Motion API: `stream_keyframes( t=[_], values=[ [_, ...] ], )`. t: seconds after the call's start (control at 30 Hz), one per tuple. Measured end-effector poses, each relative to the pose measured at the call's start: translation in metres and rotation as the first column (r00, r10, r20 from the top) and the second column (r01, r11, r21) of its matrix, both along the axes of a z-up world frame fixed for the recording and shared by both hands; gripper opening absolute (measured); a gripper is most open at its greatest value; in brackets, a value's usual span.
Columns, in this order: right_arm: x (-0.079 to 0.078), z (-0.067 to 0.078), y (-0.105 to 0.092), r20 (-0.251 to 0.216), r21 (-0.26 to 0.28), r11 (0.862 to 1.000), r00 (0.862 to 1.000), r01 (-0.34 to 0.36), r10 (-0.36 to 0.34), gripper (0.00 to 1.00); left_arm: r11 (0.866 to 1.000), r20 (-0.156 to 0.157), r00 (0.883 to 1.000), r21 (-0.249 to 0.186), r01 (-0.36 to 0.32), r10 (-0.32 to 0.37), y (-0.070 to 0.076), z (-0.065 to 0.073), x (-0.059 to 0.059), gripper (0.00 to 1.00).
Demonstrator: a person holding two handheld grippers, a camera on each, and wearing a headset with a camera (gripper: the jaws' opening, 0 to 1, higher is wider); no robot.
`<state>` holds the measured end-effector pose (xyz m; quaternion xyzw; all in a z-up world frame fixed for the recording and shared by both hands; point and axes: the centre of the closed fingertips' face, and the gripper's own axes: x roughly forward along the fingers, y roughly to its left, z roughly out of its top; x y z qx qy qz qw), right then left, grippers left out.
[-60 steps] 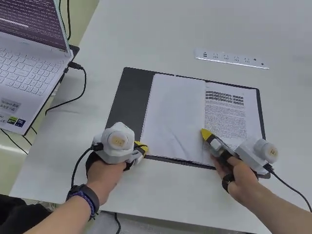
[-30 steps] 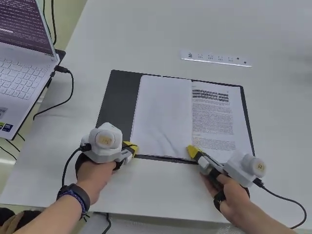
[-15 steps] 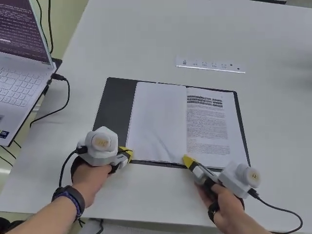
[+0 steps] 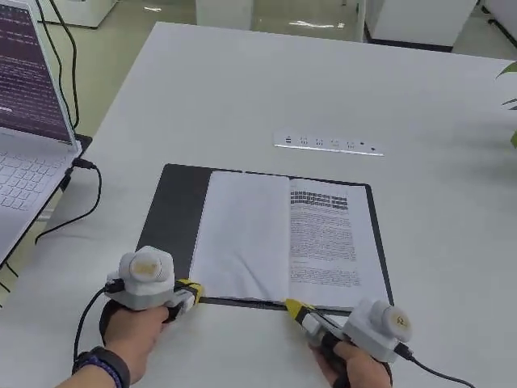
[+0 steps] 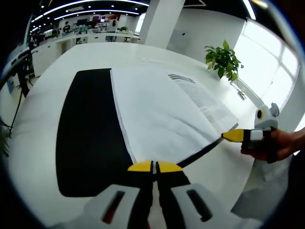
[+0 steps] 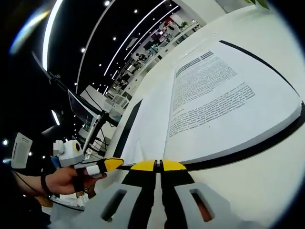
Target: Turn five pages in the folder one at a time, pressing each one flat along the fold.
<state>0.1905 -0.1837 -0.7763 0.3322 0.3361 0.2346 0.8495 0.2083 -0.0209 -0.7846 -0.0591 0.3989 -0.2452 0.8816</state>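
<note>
A laptop [image 4: 20, 153] sits well to the left of the folder [image 4: 171, 217], its cable [image 4: 77, 212] trailing toward the folder's left side. The folder lies open and flat on the white table [image 4: 242, 89], with its dark inside cover bare at the left. The left gripper [image 4: 194, 289] is at the folder's near edge, by the near left corner of the blank page [image 4: 242, 234]; its jaws are together, with nothing between them. Whether its tips touch the folder cannot be told. Right of the fold lies a printed page [image 4: 327, 234]. Beyond the folder's far edge is a power strip [image 4: 327, 144]. The right gripper [image 4: 295, 307] is just at the folder's near edge, close to the fold, jaws closed and empty.
</note>
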Motion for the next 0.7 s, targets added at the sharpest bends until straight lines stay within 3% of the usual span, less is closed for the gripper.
stream_keyframes(
  t=[0.2, 0.37, 0.43, 0.57, 0.7],
  values=[
    [0.005, 0.014, -0.022, 0.034, -0.031, 1.000, 0.999, -0.002, 0.003, 0.08, 0.998, 0.018, 0.999, -0.036, -0.045, 0.045, -0.005, 0.016, -0.005, 0.13],
    [0.008, 0.028, -0.040, 0.089, -0.099, 0.994, 0.994, -0.051, 0.060, 0.16, 0.998, 0.066, 0.996, -0.031, -0.063, 0.065, -0.007, 0.034, -0.006, 0.18],
    [0.007, 0.035, -0.048, 0.096, -0.089, 0.995, 0.994, -0.049, 0.057, 0.19, 0.997, 0.077, 0.994, -0.038, -0.071, 0.074, -0.010, 0.044, -0.009, 0.23],
    [0.011, 0.054, -0.064, 0.137, -0.078, 0.997, 0.990, -0.010, 0.021, 0.23, 0.995, 0.129, 0.988, -0.056, -0.084, 0.091, -0.015, 0.063, -0.008, 0.28],
    [0.011, 0.067, -0.077, 0.179, -0.125, 0.992, 0.982, -0.030, 0.052, 0.28, 0.994, 0.164, 0.981, -0.062, -0.091, 0.100, -0.016, 0.081, -0.008, 0.32]
  ],
)
